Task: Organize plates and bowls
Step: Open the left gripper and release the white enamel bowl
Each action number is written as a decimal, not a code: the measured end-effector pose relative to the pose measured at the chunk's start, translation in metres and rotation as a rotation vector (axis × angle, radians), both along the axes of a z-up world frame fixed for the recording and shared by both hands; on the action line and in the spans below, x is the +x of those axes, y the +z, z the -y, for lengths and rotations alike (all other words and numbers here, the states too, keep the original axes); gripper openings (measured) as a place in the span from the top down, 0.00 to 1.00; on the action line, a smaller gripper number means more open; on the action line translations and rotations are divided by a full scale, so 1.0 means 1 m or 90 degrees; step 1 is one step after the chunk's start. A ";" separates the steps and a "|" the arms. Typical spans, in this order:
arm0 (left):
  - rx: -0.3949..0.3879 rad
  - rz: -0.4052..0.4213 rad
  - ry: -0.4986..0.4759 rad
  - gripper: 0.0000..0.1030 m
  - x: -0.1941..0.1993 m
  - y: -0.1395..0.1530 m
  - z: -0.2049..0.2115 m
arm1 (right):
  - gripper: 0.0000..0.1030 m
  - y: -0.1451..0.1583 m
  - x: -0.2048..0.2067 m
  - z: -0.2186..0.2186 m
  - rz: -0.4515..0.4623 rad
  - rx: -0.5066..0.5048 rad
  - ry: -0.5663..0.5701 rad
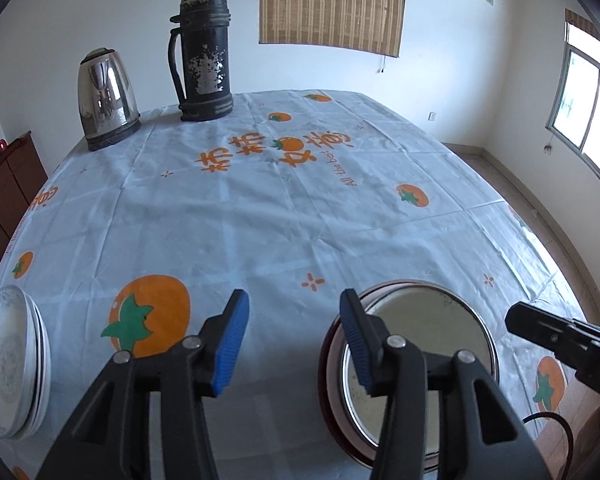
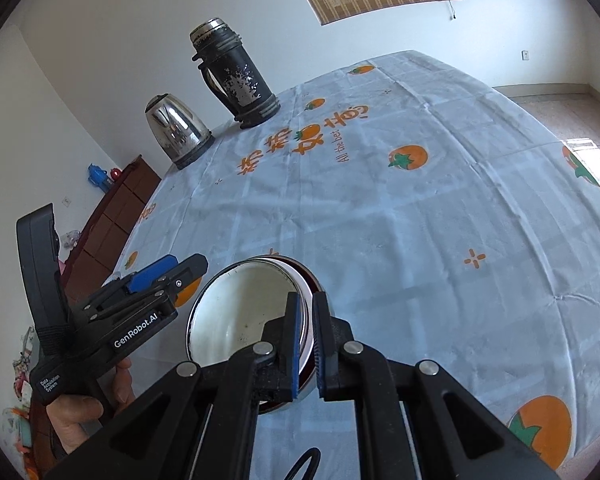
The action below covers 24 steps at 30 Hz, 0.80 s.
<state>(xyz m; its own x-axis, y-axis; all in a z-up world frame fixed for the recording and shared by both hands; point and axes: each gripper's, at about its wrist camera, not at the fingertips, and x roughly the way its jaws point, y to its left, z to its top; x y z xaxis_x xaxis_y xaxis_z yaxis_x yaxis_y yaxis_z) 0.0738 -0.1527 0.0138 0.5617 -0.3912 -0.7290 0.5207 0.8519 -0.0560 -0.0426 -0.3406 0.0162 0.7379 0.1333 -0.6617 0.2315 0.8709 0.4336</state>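
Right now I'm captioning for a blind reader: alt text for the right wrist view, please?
The right tongs are shut on the rim of a metal bowl on a persimmon-print tablecloth. The left tongs hover open beside it.

The plate stack point(image 1: 10, 364) is cut off at the edge, its count perhaps three.

Glossy metal bowl point(image 2: 248, 312); shiny steel kettle point(image 1: 106, 98); creased matt tablecloth point(image 1: 300, 220) — flask point(image 1: 202, 56) paint flaking.
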 end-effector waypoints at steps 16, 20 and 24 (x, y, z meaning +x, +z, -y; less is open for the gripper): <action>-0.042 -0.011 0.073 0.25 0.003 -0.006 -0.030 | 0.34 -0.023 -0.037 0.008 0.079 0.027 -0.077; -0.069 -0.017 0.103 0.12 0.003 -0.007 -0.047 | 0.30 -0.028 -0.044 0.001 0.078 0.037 -0.082; -0.089 -0.016 0.119 0.07 -0.001 -0.007 -0.057 | 0.30 -0.025 -0.052 -0.006 0.109 0.044 -0.085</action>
